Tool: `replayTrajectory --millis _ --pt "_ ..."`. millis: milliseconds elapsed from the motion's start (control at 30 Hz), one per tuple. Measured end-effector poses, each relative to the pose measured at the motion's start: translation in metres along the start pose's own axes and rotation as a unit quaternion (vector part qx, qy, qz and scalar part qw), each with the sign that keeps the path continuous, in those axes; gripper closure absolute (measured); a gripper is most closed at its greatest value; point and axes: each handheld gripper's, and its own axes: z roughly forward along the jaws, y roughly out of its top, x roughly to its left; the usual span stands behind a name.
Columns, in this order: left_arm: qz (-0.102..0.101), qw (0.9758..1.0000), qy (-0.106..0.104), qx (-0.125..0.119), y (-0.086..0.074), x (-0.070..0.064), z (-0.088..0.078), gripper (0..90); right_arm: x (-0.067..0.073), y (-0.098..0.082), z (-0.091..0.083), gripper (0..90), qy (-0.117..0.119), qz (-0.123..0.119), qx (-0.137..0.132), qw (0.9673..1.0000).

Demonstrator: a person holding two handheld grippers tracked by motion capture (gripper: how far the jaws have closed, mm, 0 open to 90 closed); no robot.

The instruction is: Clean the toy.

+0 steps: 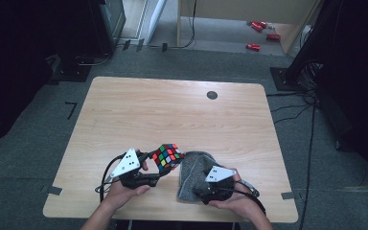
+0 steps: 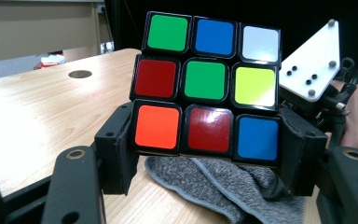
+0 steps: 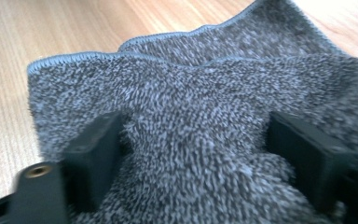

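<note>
Cube [image 2: 207, 81] in left claw [image 2: 205, 154] — cloth [image 3: 200, 116] beneath right claw [image 3: 193, 154]

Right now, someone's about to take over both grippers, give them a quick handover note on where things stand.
Left gripper: shut on the puzzle cube, held above the table.
Right gripper: jaws spread, pressed down into the grey cloth, not pinching it.
Cloth lies bunched at the near edge, just right of the cube.
Done: cube picked up.
Left: probably grip the cloth and wipe the cube.
</note>
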Motion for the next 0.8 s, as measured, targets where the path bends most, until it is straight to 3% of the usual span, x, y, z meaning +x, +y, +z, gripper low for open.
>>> replayTrajectory --millis 67,100,200,233,267,333,400,433,500,567,600,700,733,800 --pt "-0.005 1.0000 -0.004 -0.004 0.000 0.000 0.000 34.3 -0.006 -0.002 -0.005 60.1 -0.015 0.018 -0.008 0.9997" --pt "-0.006 0.9999 -0.007 -0.006 0.001 0.000 0.000 34.3 -0.010 -0.001 -0.006 66.7 -0.020 0.027 -0.006 0.9994" --pt "-0.012 0.9998 -0.016 -0.007 0.001 -0.002 0.001 34.3 -0.015 0.003 -0.008 74.0 -0.027 0.067 -0.015 0.9973" --pt "-0.015 0.9997 -0.020 -0.006 0.001 -0.002 0.002 34.3 -0.014 0.005 -0.009 74.3 -0.032 0.074 -0.029 0.9963" --pt "-0.016 0.9996 -0.025 -0.005 0.001 -0.003 0.003 34.3 -0.013 0.008 -0.011 74.4 -0.028 0.088 -0.063 0.9938" --pt "-0.014 0.9995 -0.029 -0.002 -0.001 -0.005 0.005 34.3 -0.008 0.018 -0.021 74.3 -0.003 0.111 -0.148 0.9827" --pt "-0.013 0.9993 -0.035 0.002 -0.002 -0.007 0.008 34.3 -0.001 0.029 -0.031 74.2 0.011 0.120 -0.214 0.9694" --pt "-0.015 0.9992 -0.037 0.002 -0.003 -0.007 0.009 34.3 0.003 0.033 -0.034 74.2 0.021 0.125 -0.236 0.9634" --pt "-0.024 0.9987 -0.045 -0.005 -0.003 -0.008 0.009 34.3 0.010 0.037 -0.035 74.2 0.031 0.125 -0.257 0.9578" --pt "-0.032 0.9981 -0.052 -0.013 -0.002 -0.007 0.007 34.3 0.016 0.037 -0.029 74.1 0.060 0.124 -0.254 0.9575" --pt "-0.033 0.9979 -0.054 -0.015 -0.002 -0.007 0.006 34.3 0.019 0.036 -0.024 74.1 0.069 0.116 -0.248 0.9592" --pt "-0.036 0.9977 -0.055 -0.020 -0.001 -0.006 0.006 34.4 0.030 0.037 -0.011 73.9 0.088 0.070 -0.213 0.9707" --pt "-0.034 0.9978 -0.054 -0.018 -0.001 -0.006 0.006 34.4 0.034 0.038 -0.009 73.8 0.090 0.054 -0.206 0.9730" --pt "-0.036 0.9975 -0.056 -0.023 -0.001 -0.006 0.006 34.4 0.036 0.041 -0.012 73.7 0.081 0.041 -0.208 0.9740"
